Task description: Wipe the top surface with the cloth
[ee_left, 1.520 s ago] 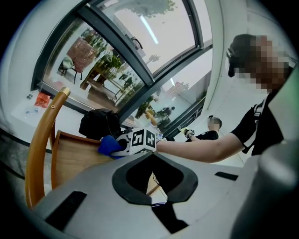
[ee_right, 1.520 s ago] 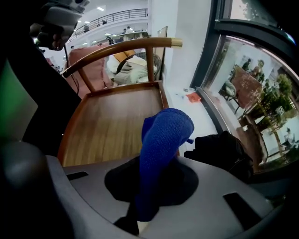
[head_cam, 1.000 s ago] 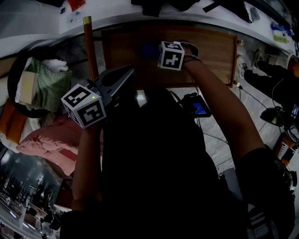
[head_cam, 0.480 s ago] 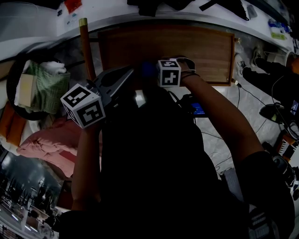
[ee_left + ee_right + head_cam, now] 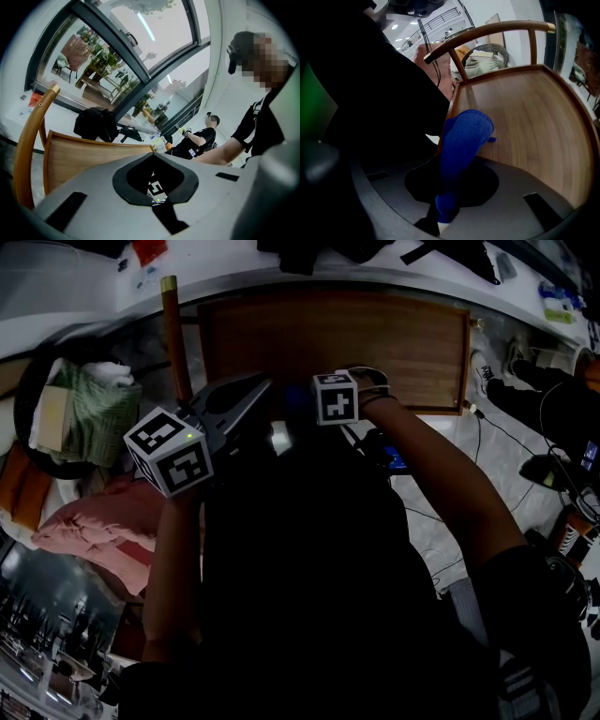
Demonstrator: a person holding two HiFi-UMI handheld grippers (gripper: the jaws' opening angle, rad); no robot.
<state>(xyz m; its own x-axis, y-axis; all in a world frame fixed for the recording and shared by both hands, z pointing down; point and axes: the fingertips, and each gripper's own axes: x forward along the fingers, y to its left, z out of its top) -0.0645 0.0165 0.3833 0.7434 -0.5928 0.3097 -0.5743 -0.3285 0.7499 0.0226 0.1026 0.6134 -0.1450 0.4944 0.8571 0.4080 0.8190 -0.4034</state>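
The wooden top (image 5: 394, 334) fills the upper middle of the head view. My right gripper (image 5: 314, 404) hangs over its near edge, shut on a blue cloth (image 5: 298, 401). In the right gripper view the blue cloth (image 5: 466, 131) sticks out from between the jaws of the right gripper (image 5: 461, 161), its far end resting on the wooden top (image 5: 525, 117) by the near left corner. My left gripper (image 5: 261, 383) is held to the left of the cloth, jaws shut and holding nothing. In its own view the left gripper (image 5: 154, 152) points across the wooden top (image 5: 84, 157).
A curved wooden chair rail (image 5: 174, 334) stands at the top's left side. Beyond it sit a dark basket with green fabric (image 5: 80, 404) and a pink cushion (image 5: 94, 521). Cables and a small blue-screened device (image 5: 398, 460) lie on the floor at right. Black bags (image 5: 96, 124) sit on the ledge beyond.
My right gripper has drawn the blue cloth back across the wooden top toward its near edge. The left gripper has stayed where it was.
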